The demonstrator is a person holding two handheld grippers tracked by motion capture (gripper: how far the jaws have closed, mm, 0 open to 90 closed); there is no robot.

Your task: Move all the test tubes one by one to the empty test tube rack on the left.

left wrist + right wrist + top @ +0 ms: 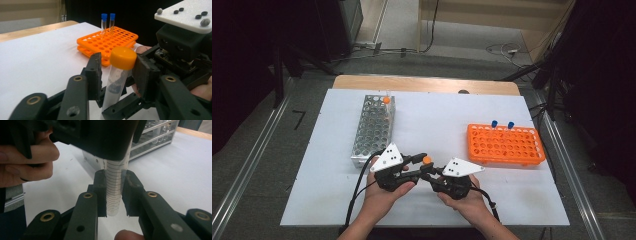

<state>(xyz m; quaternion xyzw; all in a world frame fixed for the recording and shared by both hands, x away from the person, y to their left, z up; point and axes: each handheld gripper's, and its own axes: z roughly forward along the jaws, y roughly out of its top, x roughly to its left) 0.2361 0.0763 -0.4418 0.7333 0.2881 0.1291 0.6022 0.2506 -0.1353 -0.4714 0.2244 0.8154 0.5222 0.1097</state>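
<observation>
A clear graduated tube (117,77) with an orange cap (427,160) stands upright between both grippers at the table's front middle. My right gripper (114,192) is shut on the tube's (115,187) lower body, both pads pressed against it. My left gripper (117,67) straddles the orange cap (123,58). Its right-hand pad touches the cap and its left-hand pad stands a little off it. In the high view the left gripper (423,164) and the right gripper (430,176) meet nose to nose, each held in a hand.
A metal rack (373,129) stands at the left and holds one orange-capped tube (386,100) at its far end. An orange rack (504,145) at the right carries two blue-capped tubes (494,123) along its far edge. White table surface (437,120) lies between the racks.
</observation>
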